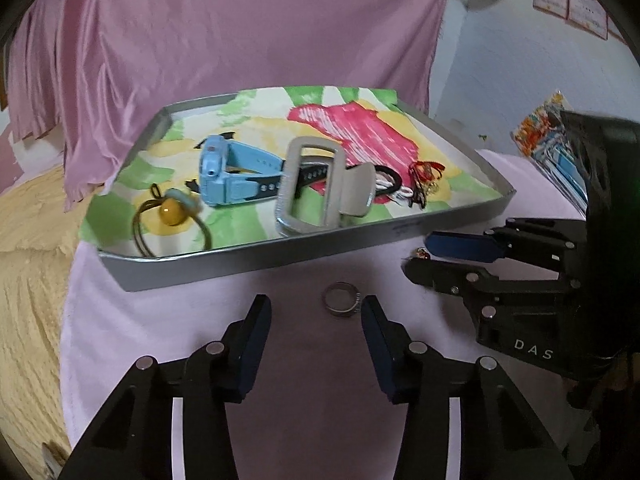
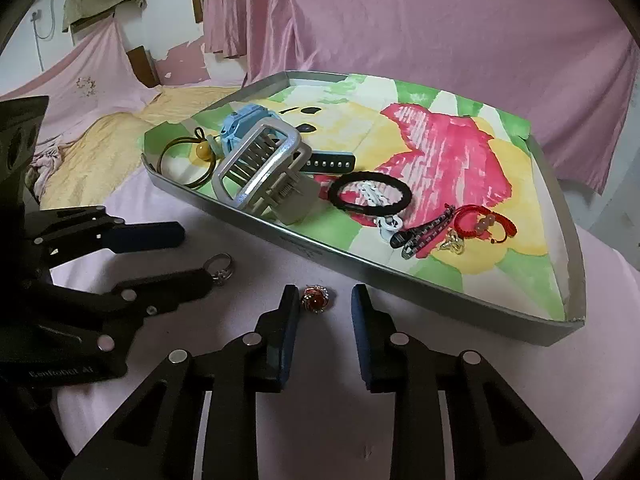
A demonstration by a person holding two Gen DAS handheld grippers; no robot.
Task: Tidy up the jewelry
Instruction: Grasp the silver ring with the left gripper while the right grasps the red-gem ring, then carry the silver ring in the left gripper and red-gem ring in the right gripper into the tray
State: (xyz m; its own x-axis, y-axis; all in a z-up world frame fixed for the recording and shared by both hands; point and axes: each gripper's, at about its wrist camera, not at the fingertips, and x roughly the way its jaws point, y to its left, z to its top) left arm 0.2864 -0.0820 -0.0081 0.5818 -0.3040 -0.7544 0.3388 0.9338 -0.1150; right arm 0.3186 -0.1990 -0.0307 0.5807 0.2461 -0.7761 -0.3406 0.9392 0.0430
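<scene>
A silver ring point(image 1: 341, 299) lies on the pink cloth in front of the tray point(image 1: 256, 258), just ahead of my open left gripper point(image 1: 316, 312) and close to its right fingertip. It also shows in the right wrist view point(image 2: 221, 267). A red-stone ring point(image 2: 315, 299) lies on the cloth between the fingertips of my open right gripper point(image 2: 325, 302), nearer the left one. The tray point(image 2: 320, 250) holds a blue watch point(image 1: 224, 176), a grey claw clip point(image 1: 320, 188), a yellow-bead hair tie point(image 1: 168, 216), a black hair tie point(image 2: 370, 194) and a red bracelet point(image 2: 482, 222).
The tray's floor is a sheet painted with flowers. Dark hair clips point(image 2: 424, 232) and a small gold piece point(image 2: 452, 245) lie by the red bracelet. A pink curtain point(image 1: 240, 28) hangs behind. A yellow blanket point(image 1: 28, 240) lies left. Printed packets point(image 1: 548, 136) sit right.
</scene>
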